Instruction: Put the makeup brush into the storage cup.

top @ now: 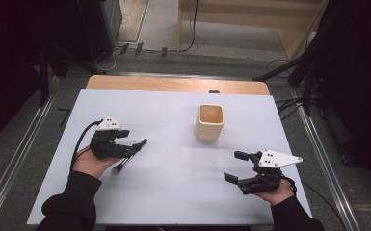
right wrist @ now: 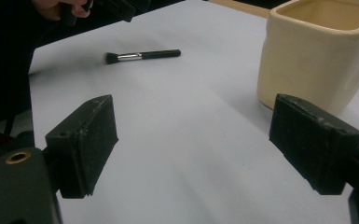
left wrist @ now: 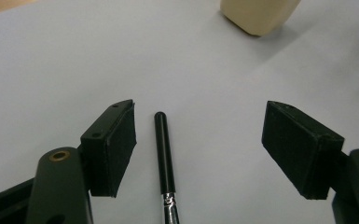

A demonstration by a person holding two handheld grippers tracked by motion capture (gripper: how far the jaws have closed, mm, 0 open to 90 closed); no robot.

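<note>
The brush [left wrist: 164, 158] lies flat on the counter [top: 173, 183] between the left gripper's [left wrist: 200, 144] spread jaws, nearer one; centre, lower, then clench on the handle; right gripper [right wrist: 191, 144] released, idle near the cup [right wrist: 317, 51].

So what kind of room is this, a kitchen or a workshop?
Most likely a lab or recording studio: a bare white table holding just a brush and a cream cup, dark curtains at the sides, and cables across the floor.
</note>
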